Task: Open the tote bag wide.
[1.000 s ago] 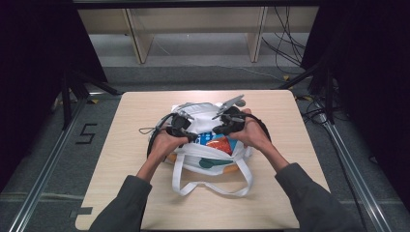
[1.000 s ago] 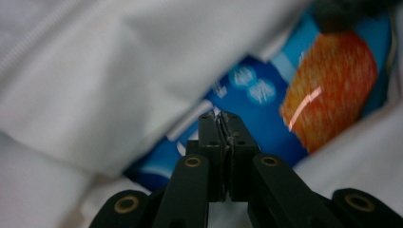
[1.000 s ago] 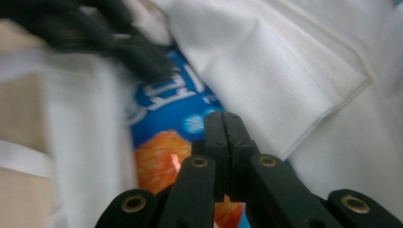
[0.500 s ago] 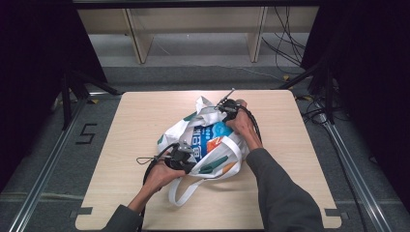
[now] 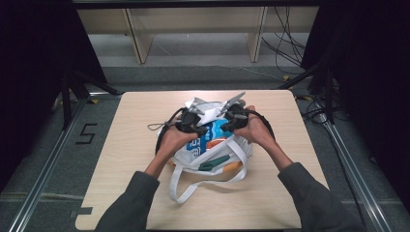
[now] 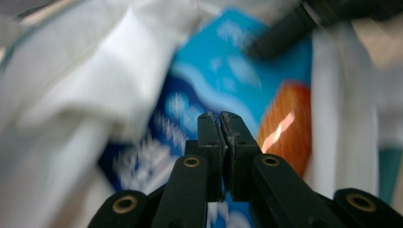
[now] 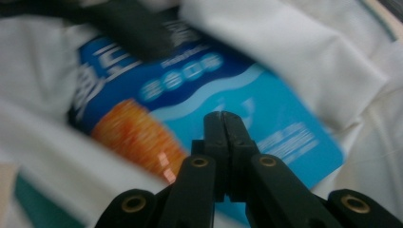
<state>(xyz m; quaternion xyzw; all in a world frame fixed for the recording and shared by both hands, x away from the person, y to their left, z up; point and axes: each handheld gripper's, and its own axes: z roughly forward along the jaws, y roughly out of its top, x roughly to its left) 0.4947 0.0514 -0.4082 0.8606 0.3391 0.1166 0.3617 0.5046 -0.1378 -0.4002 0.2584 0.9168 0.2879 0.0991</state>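
The left claw [image 5: 189, 121], clenched on nothing, hovers at the white tote bag's [image 5: 193, 155] left rim. The bag sits mid-desk [image 5: 130, 159], mouth open, a blue-and-orange packet [image 5: 216, 133] inside. The right claw [image 5: 233, 117], also clenched empty, hangs at the right rim. Bare desk surrounds the bag.

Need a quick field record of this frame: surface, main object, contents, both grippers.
surface: wooden table
main object: white tote bag near the table's middle, handles lying toward the person
contents: blue and orange packet showing in the bag's mouth
left gripper: jaws shut, nothing between them, above the packet
right gripper: jaws shut, nothing between them, above the packet
hands: one at each side of the bag's opening
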